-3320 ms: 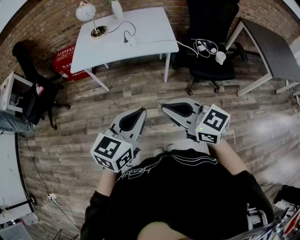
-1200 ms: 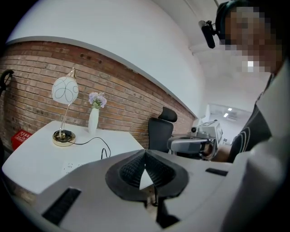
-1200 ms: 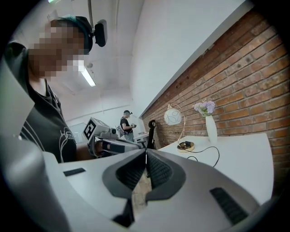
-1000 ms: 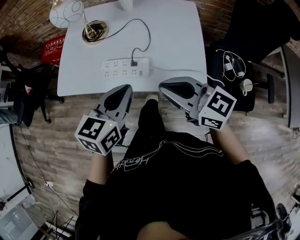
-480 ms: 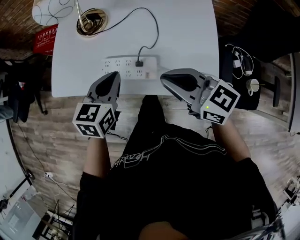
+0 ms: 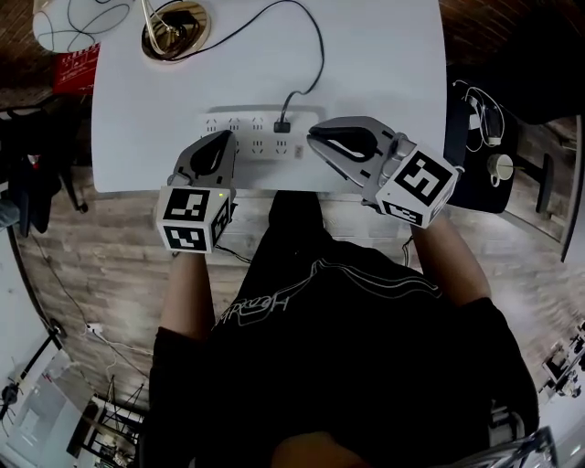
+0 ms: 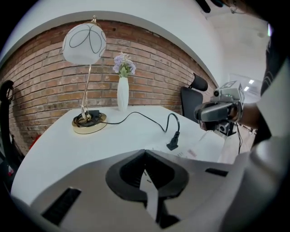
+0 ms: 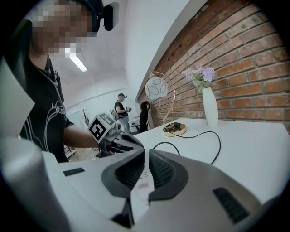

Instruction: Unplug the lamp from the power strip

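Both empty, jaws together: left hand-held gripper [image 6: 219, 139] at the left end of the power strip [image 6: 251, 137], right hand-held gripper [image 6: 315, 137] at its right end, just beside the lamp's black plug [image 6: 281, 125], still seated in the strip on the white worktop [image 6: 384, 64]. Risks: closed jaws only knock the plug; an unpinned strip likely lifts with the pull; grabbing the cord [image 6: 315, 46] could drag the lamp [image 6: 172, 27].

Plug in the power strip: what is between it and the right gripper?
Only a short stretch of the white power strip, in the head view. Nothing else lies between the plug and the right gripper.
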Motion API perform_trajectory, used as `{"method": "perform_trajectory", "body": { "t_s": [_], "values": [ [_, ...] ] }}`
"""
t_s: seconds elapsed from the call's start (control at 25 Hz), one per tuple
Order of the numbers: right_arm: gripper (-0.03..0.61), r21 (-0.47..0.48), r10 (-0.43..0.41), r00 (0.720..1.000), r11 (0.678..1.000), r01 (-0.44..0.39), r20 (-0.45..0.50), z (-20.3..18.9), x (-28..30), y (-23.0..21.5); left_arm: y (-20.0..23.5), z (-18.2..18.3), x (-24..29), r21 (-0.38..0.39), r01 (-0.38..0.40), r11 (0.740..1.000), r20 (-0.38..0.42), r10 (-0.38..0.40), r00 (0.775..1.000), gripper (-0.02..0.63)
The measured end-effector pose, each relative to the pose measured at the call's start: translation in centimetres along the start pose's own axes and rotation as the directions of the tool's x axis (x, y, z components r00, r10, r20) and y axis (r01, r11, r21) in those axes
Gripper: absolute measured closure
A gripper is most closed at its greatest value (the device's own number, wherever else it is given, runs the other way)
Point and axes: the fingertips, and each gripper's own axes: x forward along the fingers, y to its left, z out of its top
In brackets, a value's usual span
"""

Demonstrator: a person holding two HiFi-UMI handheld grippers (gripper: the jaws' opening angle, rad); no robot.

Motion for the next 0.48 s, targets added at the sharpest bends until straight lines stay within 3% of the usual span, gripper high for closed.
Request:
{"method": "perform_trajectory", "body": {
  "t_s": [0.12, 0.24, 0.48],
  "values": [
    [0.574, -0.080, 0.003, 0.999, 0.997, -0.006, -0.038, -0.7, 1.4, -0.7, 0.4, -0.7, 0.7, 0.009, 0.004, 1.000, -0.026, -0.004, 1.000, 0.611],
    [0.499, -0.130, 0.025, 0.997, 0.991, -0.035, -0.077, -1.3, 2.7, -0.8, 0.4, -1.1, 1.0, 0.003, 0.013, 1.000, -0.040, -0.013, 0.999, 0.611],
    [0.502, -0.189, 0.053, 0.991, 0.979, -0.076, -0.125, -1.9, 4.8, -0.7, 0.4, -1.7, 1.3, 0.004, 0.020, 1.000, -0.068, -0.020, 0.998, 0.612]
  ]
}}
